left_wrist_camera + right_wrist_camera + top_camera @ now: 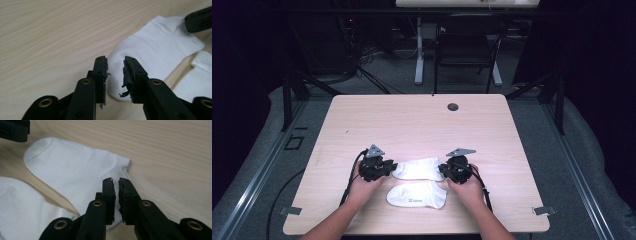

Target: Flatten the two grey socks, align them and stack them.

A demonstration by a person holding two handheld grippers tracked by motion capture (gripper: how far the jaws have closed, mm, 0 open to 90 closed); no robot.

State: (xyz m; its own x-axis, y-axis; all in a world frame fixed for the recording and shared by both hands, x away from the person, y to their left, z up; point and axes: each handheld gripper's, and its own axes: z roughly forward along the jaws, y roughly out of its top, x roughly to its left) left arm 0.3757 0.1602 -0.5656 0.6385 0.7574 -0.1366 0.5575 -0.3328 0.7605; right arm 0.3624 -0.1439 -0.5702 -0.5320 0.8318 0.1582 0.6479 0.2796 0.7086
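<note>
Evidently the far sock (pixel 417 168) is being flanked by both grippers, left (pixel 115 65) at its toe, right (pixel 115 183) at its cuff, jaws slightly parted and gripping nothing, so it can be laid beside the near sock (pixel 417 195).

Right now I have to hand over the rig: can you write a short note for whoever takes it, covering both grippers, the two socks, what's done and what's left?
Left gripper: jaws open, nothing clamped, poised over the rounded toe end of the far sock.
Right gripper: jaws slightly apart, nothing between them, at the same sock's other end.
Socks: both white and flat on the table. The far sock lies between the two grippers; the near sock lies just in front of it, closer to the person, untouched.
Done: the far sock lies spread flat.
Left: probably laying one sock on the other or folding; neither is started.
</note>
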